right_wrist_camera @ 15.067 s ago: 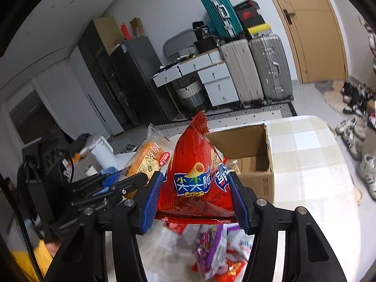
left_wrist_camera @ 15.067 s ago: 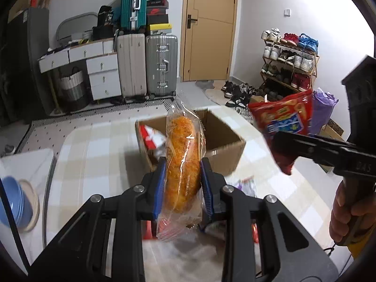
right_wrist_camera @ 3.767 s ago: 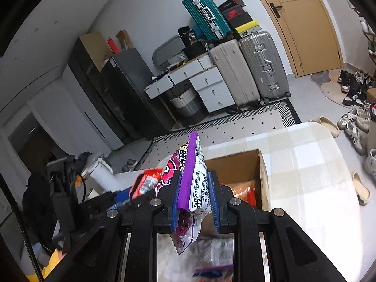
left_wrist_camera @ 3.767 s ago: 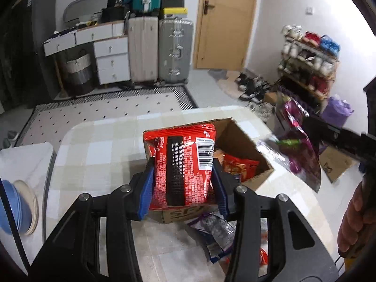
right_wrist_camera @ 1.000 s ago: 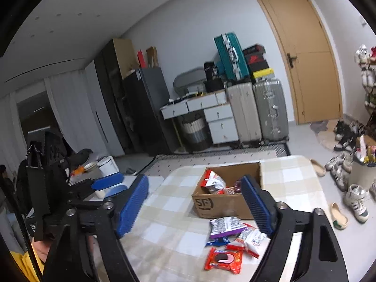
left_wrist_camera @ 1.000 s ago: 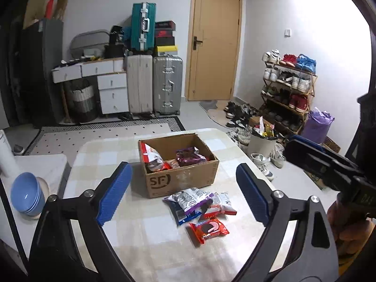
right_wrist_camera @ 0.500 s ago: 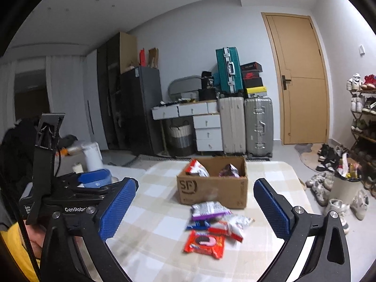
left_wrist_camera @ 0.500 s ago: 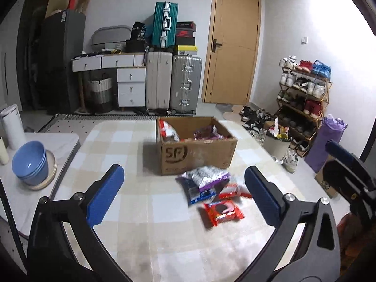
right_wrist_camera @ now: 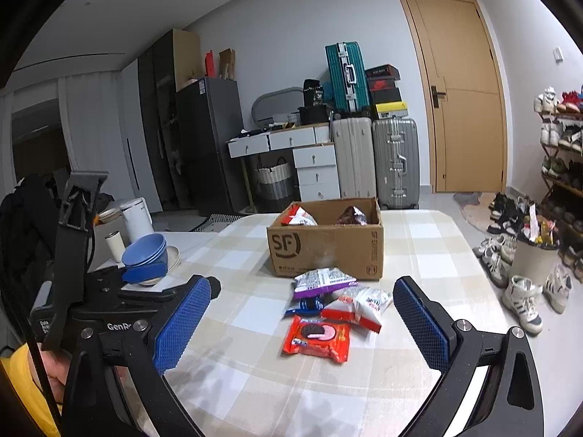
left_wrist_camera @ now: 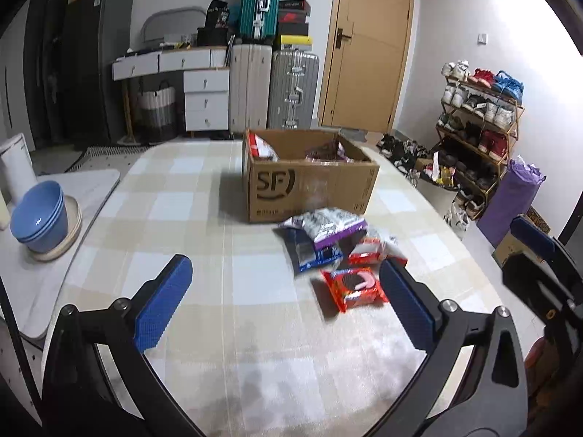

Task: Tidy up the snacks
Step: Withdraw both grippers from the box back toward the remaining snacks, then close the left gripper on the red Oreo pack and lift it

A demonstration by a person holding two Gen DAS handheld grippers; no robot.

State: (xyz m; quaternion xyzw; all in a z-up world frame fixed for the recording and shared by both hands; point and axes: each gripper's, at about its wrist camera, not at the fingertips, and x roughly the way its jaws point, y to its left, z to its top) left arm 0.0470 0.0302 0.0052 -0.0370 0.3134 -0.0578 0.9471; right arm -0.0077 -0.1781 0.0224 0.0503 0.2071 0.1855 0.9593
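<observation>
The left claw [left_wrist_camera: 284, 302] is spread wide and holds nothing, its blue pads [left_wrist_camera: 164, 304] hanging above the near part of the checked desk [left_wrist_camera: 189, 196]. The right claw [right_wrist_camera: 302, 324] is likewise wide apart and empty, held low over the near edge of the desk.

A small heap of loose snacks lies on the desk ahead of both claws, just in front of the cardboard box [left_wrist_camera: 309, 185]. Nearest is a red cookie packet [left_wrist_camera: 353, 289], lying flat; in the left wrist view it sits just beside the inner edge of the left claw's right finger, and in the right wrist view [right_wrist_camera: 317, 338] it lies between the two fingers, a little farther out than their tips. Behind it lie a red-and-white packet [right_wrist_camera: 359, 307], a dark blue packet [left_wrist_camera: 309, 251] and a purple-and-white packet [left_wrist_camera: 322, 224], overlapping one another; the purple one is nearly touching the front wall of the box.

The box stands open at mid-desk, with a red-and-white bag [right_wrist_camera: 298, 216] at its left side and a dark purple bag [right_wrist_camera: 351, 215] toward its right. Stacked blue bowls [left_wrist_camera: 38, 215] rest on a plate to the far left, on a white side surface.
</observation>
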